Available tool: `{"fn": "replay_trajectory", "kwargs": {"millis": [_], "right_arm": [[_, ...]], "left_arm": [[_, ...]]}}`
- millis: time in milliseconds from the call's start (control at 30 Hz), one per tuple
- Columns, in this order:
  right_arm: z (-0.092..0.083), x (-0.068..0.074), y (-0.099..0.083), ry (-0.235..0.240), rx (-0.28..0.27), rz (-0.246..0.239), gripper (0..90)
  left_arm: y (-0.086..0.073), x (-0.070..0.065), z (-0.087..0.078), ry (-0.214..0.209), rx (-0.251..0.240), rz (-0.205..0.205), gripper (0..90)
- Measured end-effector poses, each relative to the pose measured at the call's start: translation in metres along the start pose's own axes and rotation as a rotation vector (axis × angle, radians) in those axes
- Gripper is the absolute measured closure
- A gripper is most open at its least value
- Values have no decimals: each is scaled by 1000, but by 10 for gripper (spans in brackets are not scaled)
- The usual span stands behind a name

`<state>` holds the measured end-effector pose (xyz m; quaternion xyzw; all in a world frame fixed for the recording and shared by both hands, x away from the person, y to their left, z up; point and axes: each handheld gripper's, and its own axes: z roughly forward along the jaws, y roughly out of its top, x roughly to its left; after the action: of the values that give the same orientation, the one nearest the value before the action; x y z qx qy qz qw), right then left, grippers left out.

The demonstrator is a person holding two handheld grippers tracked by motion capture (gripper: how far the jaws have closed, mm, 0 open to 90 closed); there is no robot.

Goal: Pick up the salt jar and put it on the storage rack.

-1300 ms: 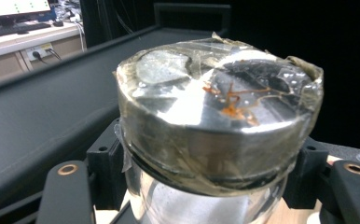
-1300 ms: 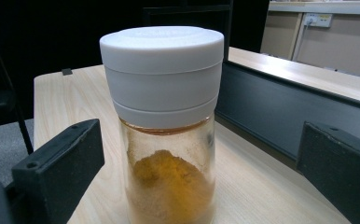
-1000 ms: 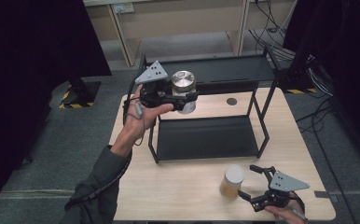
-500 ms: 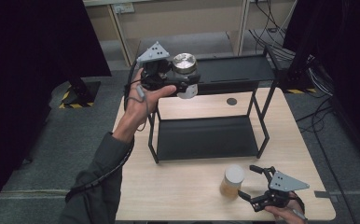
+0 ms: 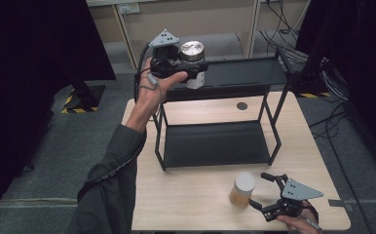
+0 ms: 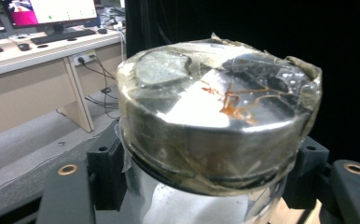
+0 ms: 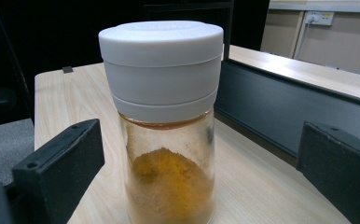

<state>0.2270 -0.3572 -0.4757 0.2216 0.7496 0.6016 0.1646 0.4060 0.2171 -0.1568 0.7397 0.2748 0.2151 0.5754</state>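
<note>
Our left tool (image 5: 190, 68) is clamped on a silver-lidded jar (image 5: 193, 62), held up at the left end of the black rack's (image 5: 235, 78) top shelf; whether it touches the shelf we cannot tell. Our right tool (image 5: 266, 192) rests open-jawed on the worktop (image 5: 186, 204), its jaws either side of a white-capped spice jar (image 5: 243, 189) of orange powder, apparently not touching it.

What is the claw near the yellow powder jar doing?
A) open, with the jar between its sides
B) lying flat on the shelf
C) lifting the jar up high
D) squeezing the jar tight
A: in the right gripper view the jar stands on the table with a gap on each side, and the high view shows the right claw open beside it.
</note>
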Motion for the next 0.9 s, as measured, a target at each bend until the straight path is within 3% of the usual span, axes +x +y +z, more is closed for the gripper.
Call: {"fn": "replay_trajectory", "kwargs": {"millis": [233,267,433,900], "right_arm": [[-1,0,0,-1,-3,2,11],[-1,0,0,0,-3,2,11],[-1,0,0,2,-2,0,11],[-1,0,0,3,-2,-1,11]], "left_arm": [[-6,8,10,41,-27,-1,311],[-6,7,10,46,-19,-20,310],[-8,8,15,87,-6,-15,311],[-16,12,21,105,-3,-19,310]]}}
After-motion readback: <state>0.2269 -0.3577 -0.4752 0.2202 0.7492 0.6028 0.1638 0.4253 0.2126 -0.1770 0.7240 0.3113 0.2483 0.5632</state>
